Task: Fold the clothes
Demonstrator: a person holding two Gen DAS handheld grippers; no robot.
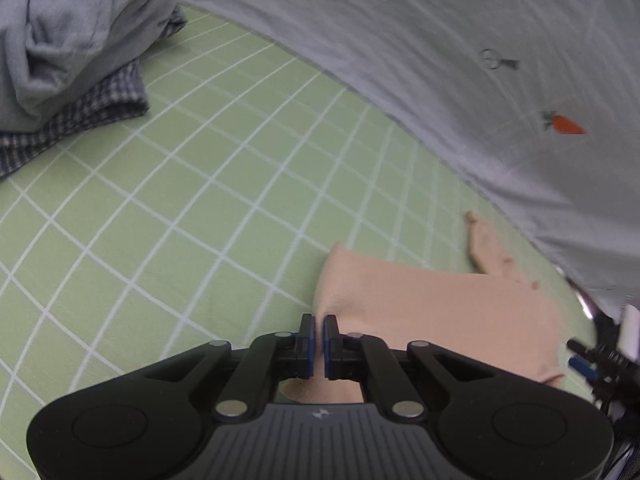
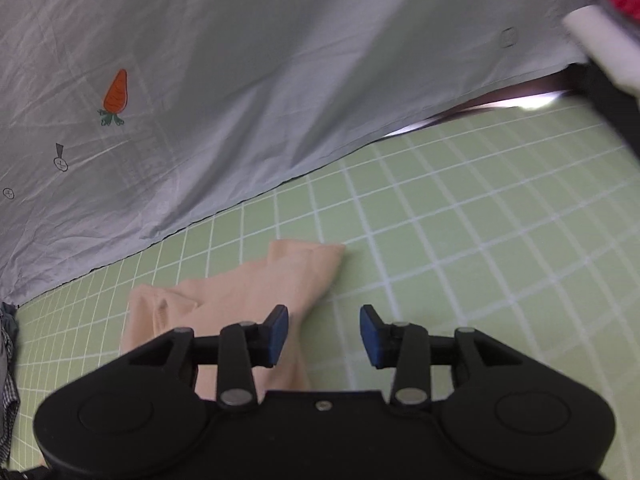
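- My left gripper [image 1: 319, 330] has its fingers pinched shut on an edge of the peach garment [image 1: 432, 312], the cloth running up between the blue pads; the risk I see is a thin bite slipping free if I lift or drag too fast.
- My right gripper [image 2: 323, 334] hangs with its fingers spread apart and holding nothing; the peach garment [image 2: 240, 292] lies under and ahead of the left finger [image 2: 278, 334], while the right finger sits over bare green checked sheet [image 2: 460, 240]. Closing here would, in my judgement, catch only one layer or nothing at all.
- The garment lies flat on the sheet, partly doubled, one narrow end pointing away toward the grey cover with the carrot print [image 2: 115, 92]. If I pull with the left alone, the free end may trail and bunch, spoiling the fold line.
- The grey cover's hem lies near the garment's far end in the left wrist view; a wide swing could snag it and drag it over the work.
- A pile of grey cloth on a checked garment [image 1: 72, 40] sits well apart at the far left, out of the way.
- Motion blur softens both views, so I cannot tell how many layers the left fingers hold.
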